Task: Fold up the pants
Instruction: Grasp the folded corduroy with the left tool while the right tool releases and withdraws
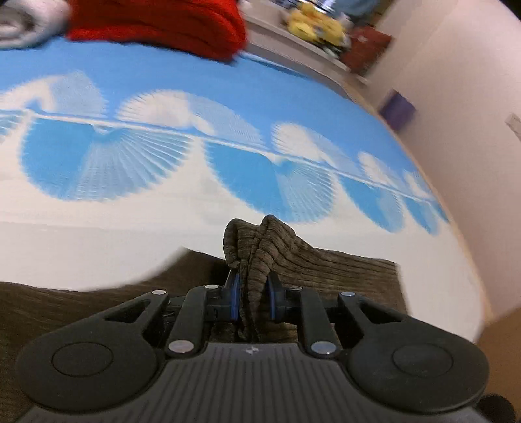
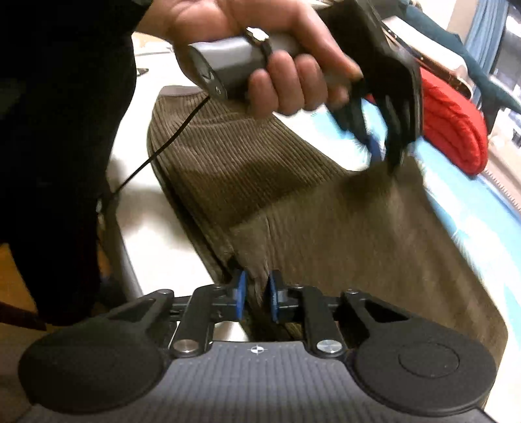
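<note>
The bed (image 1: 136, 234), under a white and blue fan-print cover, fills the scene, and a folded red garment (image 1: 156, 29) lies at its far edge, well apart from the work. The brown corduroy pants (image 2: 293, 182) lie spread along the near side of the bed, one end at the far left by the person's dark sleeve, the other reaching to the near right. They look thick and soft, with some weight: cloth of this kind should drape and sag between two grips instead of holding a line, and the ribbed face should give the pads good purchase and little slip. Nothing about it is fragile. Judging by how it bunches, the best hold is on an edge or corner, taking all layers at once, with both grips on the same end so the fold carries over evenly. The left gripper (image 1: 252, 293) is closed nearly all the way on a gathered ridge of corduroy that stands up past its blue pads (image 1: 235, 301). The right gripper (image 2: 257, 297) is likewise pinched tight on a thin fold at the near edge.
</note>
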Motion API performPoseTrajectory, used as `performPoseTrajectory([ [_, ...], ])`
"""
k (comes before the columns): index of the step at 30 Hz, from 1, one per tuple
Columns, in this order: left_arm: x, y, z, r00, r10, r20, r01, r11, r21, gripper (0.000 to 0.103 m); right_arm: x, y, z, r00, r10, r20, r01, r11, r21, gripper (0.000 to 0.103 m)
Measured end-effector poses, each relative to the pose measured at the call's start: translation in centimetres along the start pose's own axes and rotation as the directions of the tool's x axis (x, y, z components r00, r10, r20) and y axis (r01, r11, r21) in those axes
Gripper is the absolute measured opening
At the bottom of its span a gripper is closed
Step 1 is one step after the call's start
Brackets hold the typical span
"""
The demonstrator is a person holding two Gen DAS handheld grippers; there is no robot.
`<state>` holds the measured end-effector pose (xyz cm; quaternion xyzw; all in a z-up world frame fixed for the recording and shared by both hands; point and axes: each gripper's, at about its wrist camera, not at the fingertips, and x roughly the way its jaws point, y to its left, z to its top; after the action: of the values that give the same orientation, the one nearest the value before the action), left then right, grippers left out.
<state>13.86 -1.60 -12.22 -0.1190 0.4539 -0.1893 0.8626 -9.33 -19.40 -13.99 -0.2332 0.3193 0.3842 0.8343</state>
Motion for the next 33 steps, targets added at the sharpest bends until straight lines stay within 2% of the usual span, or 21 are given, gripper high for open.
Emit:
performPoseTrajectory([
  [1,0.5,0.8,0.0,0.999,0.045,-0.03,-0.046,0.998,-0.034,0.025,0.1,-0.1,-0.2,0.999,0.029,-0.027,-0.028,1.0,0.009,0.009],
  [2,1.2,1.6,0.0,0.994,0.081,-0.079,-0.086,0.994,-0.065,0.026,0.6,-0.1,-1.1,0.991,0.078,-0.108,-0.075,0.997,0.028,0.009],
  [4,1.7,2.4,-0.3,0.983,0.115,-0.142,-0.125,0.99,-0.067,0.039,0.6,-0.1,-1.5,0.988,0.081,-0.133,-0.075,0.996,0.047,0.009],
  [7,-0.3,2.9,-0.3,0.983,0.164,-0.078,-0.171,0.981,-0.095,0.042,-1.4,-1.6,-1.5,0.994,0.07,-0.079,-0.056,0.984,0.167,0.012],
  [9,-1.4,3.9,-0.6,0.992,0.1,-0.082,-0.112,0.981,-0.16,0.046,-3.3,-3.7,-1.7,1.0,0.017,-0.02,-0.01,0.953,0.303,0.025],
  [10,-1.5,4.1,-0.9,0.993,0.067,-0.102,-0.085,0.98,-0.181,0.051,-4.2,-5.0,-2.0,1.0,-0.03,-0.001,0.029,0.925,0.378,0.031],
  [11,-1.3,4.4,-1.3,0.989,0.032,-0.144,-0.06,0.978,-0.197,0.055,-5.7,-7.2,-2.8,0.988,-0.151,0.001,0.13,0.852,0.507,0.041],
  [12,-0.9,4.7,-1.6,0.981,0.009,-0.193,-0.049,0.977,-0.207,0.06,-5.7,-7.2,-2.8,0.988,-0.151,0.001,0.13,0.852,0.507,0.047],
  [13,-0.5,4.8,-2.4,0.97,-0.008,-0.245,-0.045,0.977,-0.208,0.061,-6.3,-8.1,-3.4,0.977,-0.211,-0.016,0.183,0.806,0.563,0.049],
  [16,0.4,4.8,-4.5,0.934,-0.033,-0.356,-0.039,0.98,-0.193,0.061,-7.8,-10.3,-5.5,0.946,-0.31,-0.099,0.287,0.653,0.701,0.052],
  [17,0.5,4.8,-5.3,0.922,-0.034,-0.385,-0.041,0.982,-0.186,0.061,-8.2,-10.9,-6.8,0.922,-0.345,-0.174,0.351,0.562,0.749,0.057],
  [18,0.7,4.6,-5.9,0.916,-0.031,-0.399,-0.043,0.984,-0.174,0.061,-8.3,-11.0,-7.3,0.912,-0.352,-0.212,0.38,0.524,0.762,0.061],
  [19,0.8,4.5,-6.4,0.918,-0.026,-0.396,-0.041,0.987,-0.158,0.061,-8.1,-11.1,-7.9,0.902,-0.355,-0.247,0.404,0.489,0.773,0.062],
  [20,0.6,4.3,-6.6,0.922,-0.022,-0.387,-0.036,0.989,-0.141,0.061,-8.1,-11.1,-7.9,0.902,-0.355,-0.247,0.404,0.489,0.773,0.064],
  [23,0.4,3.8,-7.3,0.927,-0.018,-0.374,-0.033,0.991,-0.129,0.06,-7.8,-11.3,-9.5,0.886,-0.329,-0.326,0.442,0.39,0.808,0.068],
  [26,0.2,2.2,-8.7,0.93,-0.009,-0.368,-0.02,0.997,-0.075,0.052,-7.8,-11.6,-11.3,0.901,-0.284,-0.329,0.406,0.281,0.87,0.072],
  [27,0.1,1.5,-9.0,0.934,0.02,-0.355,-0.031,0.999,-0.024,0.043,-7.4,-11.8,-11.5,0.905,-0.273,-0.325,0.394,0.254,0.883,0.073],
  [28,-0.1,0.7,-9.2,0.94,0.055,-0.337,-0.045,0.998,0.036,0.029,-7.4,-12.1,-11.7,0.909,-0.264,-0.322,0.383,0.231,0.894,0.073],
  [29,-0.3,0.6,-9.2,0.945,0.058,-0.323,-0.047,0.998,0.042,0.026,-7.3,-12.1,-11.9,0.913,-0.257,-0.317,0.374,0.213,0.903,0.073],
  [30,-0.8,0.9,-9.0,0.951,0.029,-0.309,-0.029,1.0,0.007,0.019,-7.1,-12.2,-12.0,0.917,-0.25,-0.312,0.364,0.199,0.91,0.073],
  [33,-4.3,2.1,-8.0,0.975,-0.114,-0.19,0.09,0.988,-0.127,0.019,-6.9,-12.2,-12.3,0.922,-0.245,-0.298,0.345,0.179,0.921,0.073],
])
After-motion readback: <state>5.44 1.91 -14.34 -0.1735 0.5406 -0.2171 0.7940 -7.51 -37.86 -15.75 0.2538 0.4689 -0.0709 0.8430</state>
